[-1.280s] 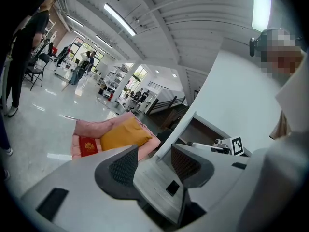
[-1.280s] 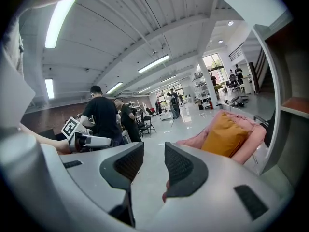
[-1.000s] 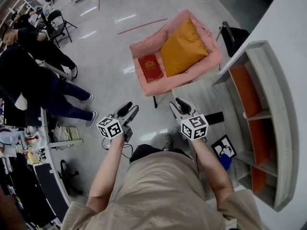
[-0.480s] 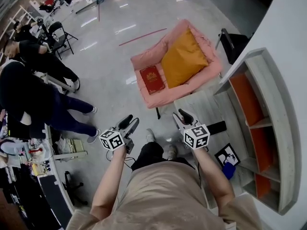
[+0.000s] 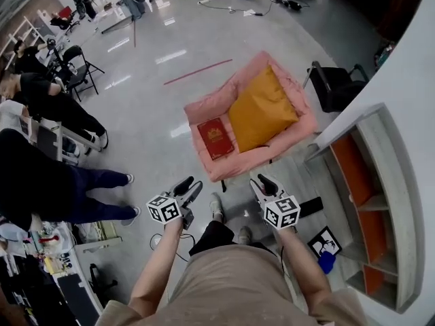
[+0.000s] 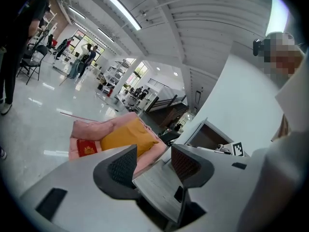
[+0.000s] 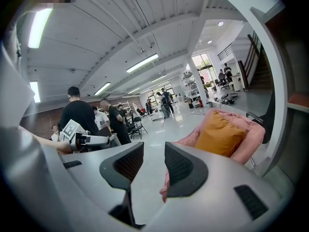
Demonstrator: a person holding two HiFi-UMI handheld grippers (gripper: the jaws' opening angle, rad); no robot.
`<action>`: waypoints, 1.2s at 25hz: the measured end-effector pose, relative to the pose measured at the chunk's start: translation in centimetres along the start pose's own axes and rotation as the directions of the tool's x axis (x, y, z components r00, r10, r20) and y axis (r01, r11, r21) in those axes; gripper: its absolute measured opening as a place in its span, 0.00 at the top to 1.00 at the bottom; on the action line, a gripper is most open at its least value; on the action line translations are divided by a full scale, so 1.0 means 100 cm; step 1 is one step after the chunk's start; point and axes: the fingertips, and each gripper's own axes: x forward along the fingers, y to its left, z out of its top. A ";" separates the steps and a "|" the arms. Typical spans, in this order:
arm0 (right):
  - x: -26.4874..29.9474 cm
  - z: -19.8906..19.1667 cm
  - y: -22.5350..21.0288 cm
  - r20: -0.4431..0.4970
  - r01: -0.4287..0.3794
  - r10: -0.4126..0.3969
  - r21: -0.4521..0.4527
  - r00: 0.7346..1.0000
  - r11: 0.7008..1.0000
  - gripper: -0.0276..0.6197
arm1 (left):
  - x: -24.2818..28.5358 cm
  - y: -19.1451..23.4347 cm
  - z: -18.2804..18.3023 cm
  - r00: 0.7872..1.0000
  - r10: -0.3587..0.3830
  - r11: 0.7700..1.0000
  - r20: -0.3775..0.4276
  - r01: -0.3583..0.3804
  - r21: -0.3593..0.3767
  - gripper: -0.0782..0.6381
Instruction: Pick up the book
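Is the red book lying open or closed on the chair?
Closed: the red book lies flat, cover up, on the pink armchair beside the orange cushion.

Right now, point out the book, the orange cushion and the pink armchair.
book point(image 5: 215, 138), head view, middle of its red cover.
orange cushion point(image 5: 262, 111), head view, centre of its top face.
pink armchair point(image 5: 206, 104), head view, bare pink side beyond the book.

Open industrial lab hall, polished floor point(image 5: 146, 97), strip lights point(image 6: 124, 12), cluttered desks point(image 5: 47, 246), folding chairs point(image 5: 79, 75)
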 end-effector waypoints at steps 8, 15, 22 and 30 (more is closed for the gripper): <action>0.073 0.026 -0.016 -0.007 0.059 -0.059 0.016 0.998 0.998 0.77 | 0.033 0.067 0.051 0.999 -0.039 0.999 -0.029 0.039 -0.014 0.58; 0.127 0.043 -0.007 -0.031 0.094 -0.094 0.003 0.995 0.996 0.77 | 0.043 0.123 0.082 0.998 -0.056 0.998 -0.035 0.055 -0.044 0.58; 0.169 0.054 -0.002 -0.040 0.130 -0.131 -0.022 0.991 0.991 0.77 | 0.053 0.171 0.103 0.997 -0.075 0.995 -0.019 0.074 -0.068 0.58; 0.191 0.065 -0.006 -0.051 0.160 -0.161 -0.024 0.986 0.987 0.77 | 0.068 0.200 0.104 0.995 -0.087 0.990 -0.040 0.081 -0.116 0.58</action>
